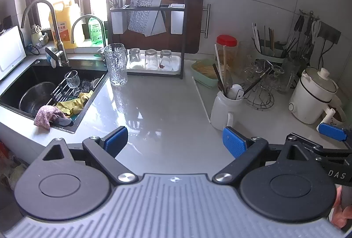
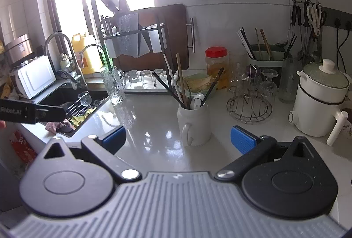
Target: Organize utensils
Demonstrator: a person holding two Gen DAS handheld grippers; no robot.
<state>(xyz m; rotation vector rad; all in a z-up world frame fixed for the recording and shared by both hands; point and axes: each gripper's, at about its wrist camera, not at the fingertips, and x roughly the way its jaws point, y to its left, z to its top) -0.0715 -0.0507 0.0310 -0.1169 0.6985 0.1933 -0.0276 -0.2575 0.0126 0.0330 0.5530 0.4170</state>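
Observation:
A white mug (image 1: 223, 110) (image 2: 194, 122) stands on the grey counter and holds several chopsticks (image 2: 180, 86) and a white spoon (image 2: 197, 100). One white chopstick (image 1: 201, 99) lies flat on the counter left of the mug. A green utensil holder (image 2: 266, 57) (image 1: 271, 55) with more chopsticks stands by the back wall. My left gripper (image 1: 175, 142) is open above the bare counter, near the mug's left. My right gripper (image 2: 178, 139) is open, its fingers apart just in front of the mug. Neither holds anything.
A black sink (image 1: 44, 88) with a bowl, rack, glass and cloths lies left. A tall glass mug (image 1: 116, 64) and a tray of glasses (image 1: 151, 62) stand behind. A wire rack of glasses (image 2: 250, 93), a red-lidded jar (image 2: 216, 64) and a white pot (image 2: 319, 101) crowd the right.

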